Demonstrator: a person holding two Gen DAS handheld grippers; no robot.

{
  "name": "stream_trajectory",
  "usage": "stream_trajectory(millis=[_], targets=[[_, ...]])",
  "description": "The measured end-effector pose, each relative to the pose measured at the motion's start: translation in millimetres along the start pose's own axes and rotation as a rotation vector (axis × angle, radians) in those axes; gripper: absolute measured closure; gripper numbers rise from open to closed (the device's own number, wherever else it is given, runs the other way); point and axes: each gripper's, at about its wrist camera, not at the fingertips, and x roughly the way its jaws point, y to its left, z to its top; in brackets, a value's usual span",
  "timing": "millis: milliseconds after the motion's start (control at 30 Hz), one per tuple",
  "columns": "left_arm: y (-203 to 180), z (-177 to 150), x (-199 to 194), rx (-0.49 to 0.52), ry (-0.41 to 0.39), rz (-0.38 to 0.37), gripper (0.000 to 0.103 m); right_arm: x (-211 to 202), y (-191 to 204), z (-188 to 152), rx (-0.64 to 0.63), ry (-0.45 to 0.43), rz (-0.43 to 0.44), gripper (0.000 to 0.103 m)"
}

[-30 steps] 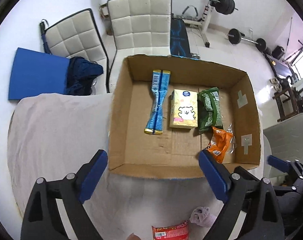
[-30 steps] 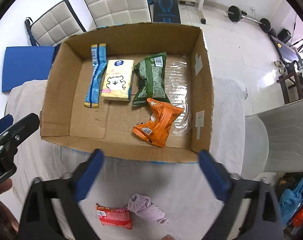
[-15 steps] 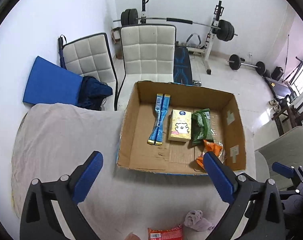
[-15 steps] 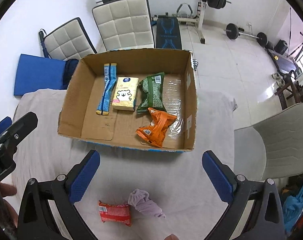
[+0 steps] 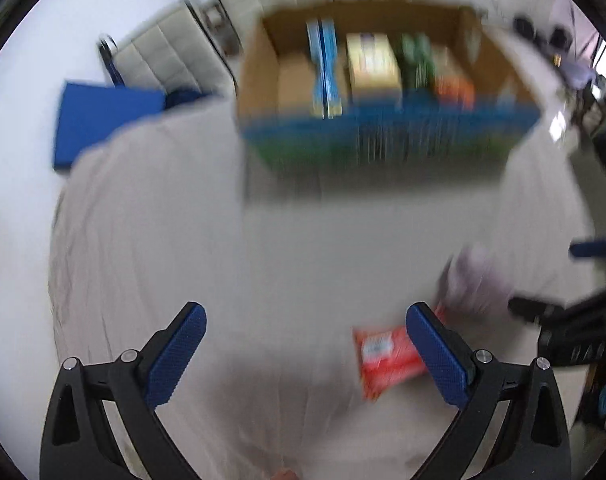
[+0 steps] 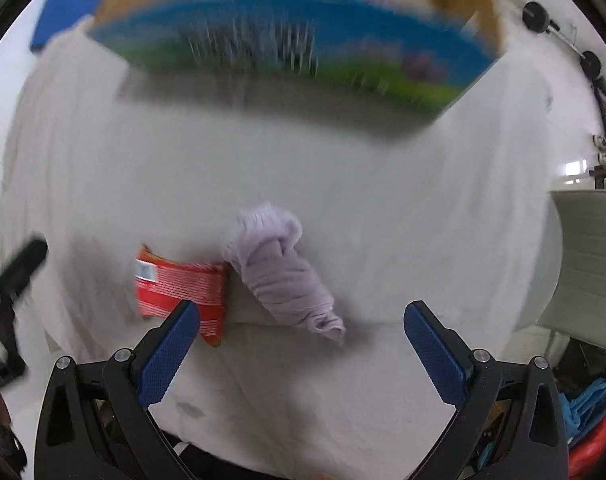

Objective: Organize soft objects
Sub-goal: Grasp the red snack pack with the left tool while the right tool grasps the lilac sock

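Lilac cloth (image 6: pixel 281 268), bunched into a soft roll, lies on the white-covered table (image 6: pixel 343 184) directly ahead of the right gripper (image 6: pixel 301 334), its near end lying between the two blue pads. Touching its left side is a red snack packet (image 6: pixel 181 288), whose near corner sits partly behind that gripper's left pad. The right gripper's jaws stand wide apart and hold nothing. The left gripper (image 5: pixel 305 344) is likewise spread wide and empty, with the red packet (image 5: pixel 387 354) just inside its right pad and the lilac cloth (image 5: pixel 475 280) farther off to its right. Beyond both items stands the cardboard box (image 5: pixel 387 132), already holding a blue packet (image 5: pixel 323 72), a yellow tissue pack (image 5: pixel 371 66), a green bag and something orange, though heavy motion blur makes these hard to read and I may be misnaming them. The likely trouble ahead is a bad grasp: the cloth and packet touch, so closing the right jaws on the roll could drag or pinch the packet too, and a loose fold may slip free on the way to the box. The two grippers also work close together, so they could collide.
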Motion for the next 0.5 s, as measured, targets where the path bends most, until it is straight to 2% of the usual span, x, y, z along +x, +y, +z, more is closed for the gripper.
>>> stream_trajectory(millis=[33,100,167,200,233,367,500], targets=[[-4.0,-9.9,18.2,0.012,0.054,-0.003,0.0,15.2,1.6,0.6,0.005,0.024,0.003,0.001],[-9.4,-22.2,37.5,0.027,0.106,-0.009,0.0,36.3,3.1,1.7,0.023,0.057,0.01,0.004],[-14.9,-34.1,53.4,0.049,0.146,-0.011,0.0,51.8,6.4,1.8,0.025,0.081,0.023,0.012],[-17.2,-38.3,58.0,0.063,0.157,-0.012,0.0,56.9,8.8,1.2,0.017,0.089,0.028,0.028],[-20.0,-41.5,62.0,0.079,0.169,-0.014,0.0,63.0,10.9,-0.4,0.002,0.103,0.01,0.051],[-36.6,-47.1,69.8,0.162,0.198,-0.055,0.0,61.8,2.1,-15.0,0.029,0.106,0.004,0.053],[-69.0,-42.6,72.5,0.315,0.194,-0.063,0.0,46.9,-18.6,-37.8,0.079,0.112,0.005,0.053]])
